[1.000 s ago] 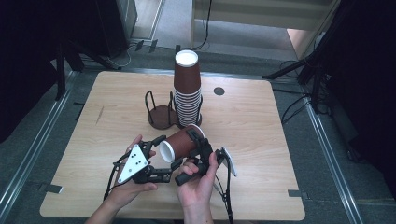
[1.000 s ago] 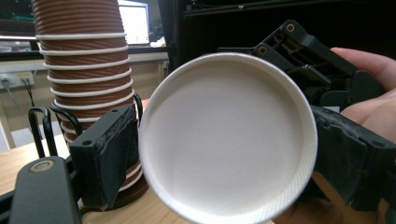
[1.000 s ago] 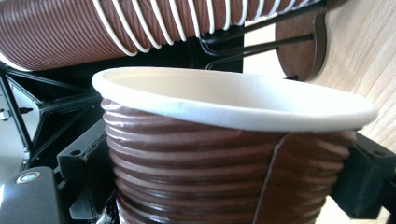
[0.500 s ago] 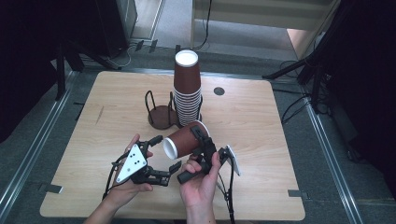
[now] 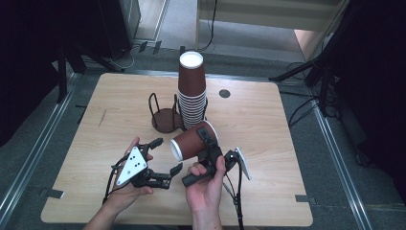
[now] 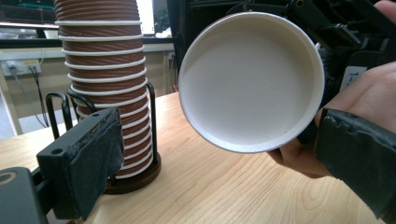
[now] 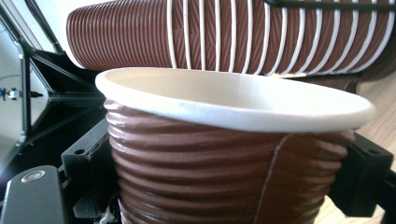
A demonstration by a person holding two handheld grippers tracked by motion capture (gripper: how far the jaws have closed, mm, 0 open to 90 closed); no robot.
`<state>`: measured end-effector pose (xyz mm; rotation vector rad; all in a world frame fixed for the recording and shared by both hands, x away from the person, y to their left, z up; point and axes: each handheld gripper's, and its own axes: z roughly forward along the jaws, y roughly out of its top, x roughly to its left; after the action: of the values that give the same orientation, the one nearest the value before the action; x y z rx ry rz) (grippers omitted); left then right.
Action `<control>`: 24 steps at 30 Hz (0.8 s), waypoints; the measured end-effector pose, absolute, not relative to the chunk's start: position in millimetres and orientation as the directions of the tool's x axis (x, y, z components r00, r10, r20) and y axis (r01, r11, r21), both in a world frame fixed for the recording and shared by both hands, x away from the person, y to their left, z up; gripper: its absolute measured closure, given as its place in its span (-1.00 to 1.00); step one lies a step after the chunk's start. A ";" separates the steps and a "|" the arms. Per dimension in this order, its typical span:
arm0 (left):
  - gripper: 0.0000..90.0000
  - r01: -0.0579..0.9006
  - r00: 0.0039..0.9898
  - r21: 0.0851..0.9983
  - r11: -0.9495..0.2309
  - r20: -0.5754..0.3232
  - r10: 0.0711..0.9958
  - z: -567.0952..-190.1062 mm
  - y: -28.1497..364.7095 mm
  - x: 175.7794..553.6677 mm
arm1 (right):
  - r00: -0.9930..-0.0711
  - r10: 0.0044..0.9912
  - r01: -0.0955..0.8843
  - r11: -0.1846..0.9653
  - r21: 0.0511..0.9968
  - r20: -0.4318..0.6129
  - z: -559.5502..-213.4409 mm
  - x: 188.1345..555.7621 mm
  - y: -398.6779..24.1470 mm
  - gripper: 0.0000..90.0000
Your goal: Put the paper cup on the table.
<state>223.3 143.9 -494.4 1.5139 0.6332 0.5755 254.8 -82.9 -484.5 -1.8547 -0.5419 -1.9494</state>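
right gripper (image 5: 207, 143) fingers clamp a ribbed brown paper cup (image 5: 190, 142) sideways above the surface, at 6 o'clock from the cup stack (image 5: 192, 91), mouth twd left gripper (image 5: 165, 155), whose fingers gape empty, prob. for a handover.

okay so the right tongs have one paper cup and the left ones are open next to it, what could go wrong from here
1. The right tongs squeeze the cup across its thin ribbed wall; more pressure could dent or crush it.
2. The cup is held on its side, mouth toward the open left tongs; a handover grabbing only the rim could let it slip or drop.
3. The tall cup stack in its wire holder stands just behind; a swing of the cup could knock it over.
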 end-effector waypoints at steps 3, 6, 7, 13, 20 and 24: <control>-0.95 0.046 0.714 0.999 -0.017 -0.021 0.700 -495.5 145.4 223.7 | -0.053 0.013 0.524 -0.851 0.039 0.998 -482.3 254.8 -83.0 -0.72; -0.95 0.054 0.711 0.998 -0.019 -0.025 0.703 -496.9 147.4 224.6 | -0.073 0.050 0.513 -0.855 0.080 0.996 -478.9 254.7 -82.8 -0.72; -0.95 0.056 0.709 0.998 -0.017 -0.027 0.705 -497.4 148.3 225.0 | -0.085 0.058 0.506 -0.857 0.094 0.995 -477.7 255.0 -82.6 -0.72; -0.95 0.065 0.696 0.997 -0.029 -0.024 0.718 -501.4 153.9 227.1 | -0.123 0.112 0.481 -0.862 0.158 0.986 -471.8 254.4 -83.3 -0.72; -0.95 0.080 0.674 0.996 -0.036 -0.027 0.738 -507.8 162.5 228.9 | -0.163 0.182 0.447 -0.863 0.237 0.970 -467.5 252.8 -85.5 -0.72; -0.95 0.088 0.662 0.995 -0.043 -0.026 0.749 -510.7 167.6 229.3 | -0.182 0.211 0.437 -0.858 0.271 0.960 -465.9 252.4 -85.7 -0.72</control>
<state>229.3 167.6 -510.7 1.5434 0.7178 0.6157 252.4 -85.7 -465.9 -1.9006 -0.7637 -2.1723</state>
